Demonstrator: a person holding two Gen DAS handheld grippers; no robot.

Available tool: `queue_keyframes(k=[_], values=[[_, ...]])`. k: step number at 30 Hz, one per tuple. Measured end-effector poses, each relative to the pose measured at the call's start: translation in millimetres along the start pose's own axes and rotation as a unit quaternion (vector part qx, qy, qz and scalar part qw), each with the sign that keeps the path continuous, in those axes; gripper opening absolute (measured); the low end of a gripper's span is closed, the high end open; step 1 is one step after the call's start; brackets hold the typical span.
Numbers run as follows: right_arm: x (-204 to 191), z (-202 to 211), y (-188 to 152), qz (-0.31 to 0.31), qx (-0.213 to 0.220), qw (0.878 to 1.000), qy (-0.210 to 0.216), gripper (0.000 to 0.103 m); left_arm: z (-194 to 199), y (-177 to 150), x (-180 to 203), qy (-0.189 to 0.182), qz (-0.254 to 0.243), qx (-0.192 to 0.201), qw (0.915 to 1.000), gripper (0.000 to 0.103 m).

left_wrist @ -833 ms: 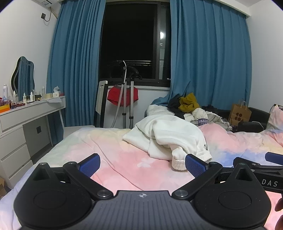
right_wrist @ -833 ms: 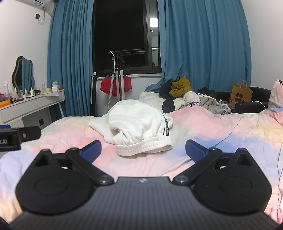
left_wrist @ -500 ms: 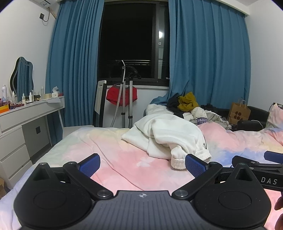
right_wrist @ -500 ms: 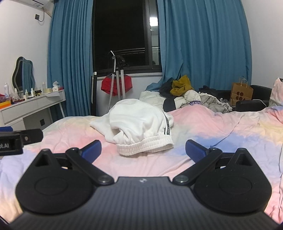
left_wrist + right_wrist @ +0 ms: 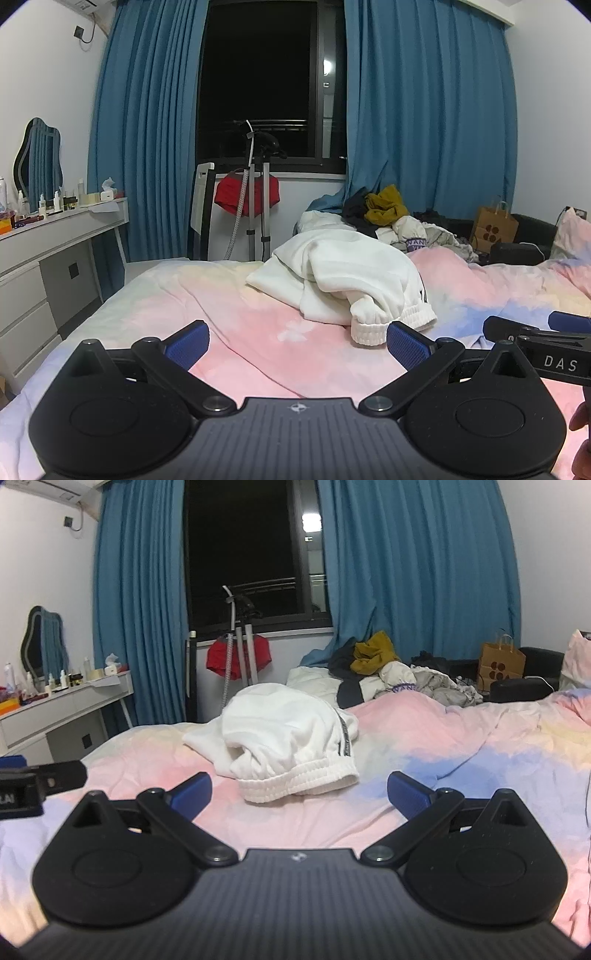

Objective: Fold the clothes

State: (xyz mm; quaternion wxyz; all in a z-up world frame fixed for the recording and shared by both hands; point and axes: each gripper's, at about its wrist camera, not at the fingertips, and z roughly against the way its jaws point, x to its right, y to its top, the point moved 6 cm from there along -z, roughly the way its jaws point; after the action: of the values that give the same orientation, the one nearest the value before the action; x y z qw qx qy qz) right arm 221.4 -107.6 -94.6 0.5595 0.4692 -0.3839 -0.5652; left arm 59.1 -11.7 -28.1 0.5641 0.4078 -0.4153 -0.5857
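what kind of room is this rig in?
Almost certainly a home bedroom: a bed with a pastel duvet carrying a crumpled white garment, a white dressing table with a mirror and toiletries, and blue curtains at a dark window.

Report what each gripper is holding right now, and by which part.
Nothing is held. The left gripper and right gripper are both open and empty, short of the crumpled white garment on the bed.

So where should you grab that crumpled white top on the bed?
Probably the ribbed hem of the white top. It is the nearest edge, thick and lifted off the bedspread, so open fingers could slide in low from the front.
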Motion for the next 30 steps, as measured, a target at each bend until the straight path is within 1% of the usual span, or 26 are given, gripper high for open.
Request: queue_keyframes(k=[6, 10, 14, 16, 19, 22, 24, 26, 28, 30], values=[[3, 0, -3, -0.004, 0.014, 1.0, -0.013, 0.103, -6, -3, -3, -0.005, -0.005, -0.009, 0.9999, 0.103], [3, 5, -3, -0.01, 0.026, 0.999, -0.023, 0.103, -3, -3, -4, -0.009, -0.014, -0.007, 0.9998, 0.103], [-1, 9, 1, -0.015, 0.014, 0.999, -0.032, 0.103, 3, -3, -7, -0.008, -0.02, -0.001, 0.9998, 0.103], [-5, 15, 7, -0.023, 0.011, 0.999, -0.038, 0.103, 8, -2, -12, -0.01, -0.014, -0.001, 0.9999, 0.103], [-12, 31, 26, -0.04, 0.016, 0.998, -0.042, 0.103, 22, 3, -23, -0.008, 0.016, -0.001, 0.9998, 0.103], [-22, 51, 61, -0.049, 0.035, 0.997, -0.05, 0.103, 39, 7, -35, -0.008, 0.043, 0.002, 0.999, 0.102], [-29, 60, 84, -0.049, 0.046, 0.996, -0.055, 0.103, 51, 9, -38, -0.008, 0.041, 0.008, 0.9991, 0.102], [-35, 67, 101, -0.055, 0.054, 0.996, -0.051, 0.103, 61, 10, -40, -0.005, 0.034, 0.014, 0.9993, 0.102], [-35, 69, 107, -0.066, 0.053, 0.995, -0.044, 0.103, 64, 11, -40, -0.005, 0.035, 0.012, 0.9993, 0.102], [-34, 67, 107, -0.065, 0.052, 0.996, -0.044, 0.103, 61, 11, -37, -0.013, 0.039, 0.009, 0.9991, 0.102]])
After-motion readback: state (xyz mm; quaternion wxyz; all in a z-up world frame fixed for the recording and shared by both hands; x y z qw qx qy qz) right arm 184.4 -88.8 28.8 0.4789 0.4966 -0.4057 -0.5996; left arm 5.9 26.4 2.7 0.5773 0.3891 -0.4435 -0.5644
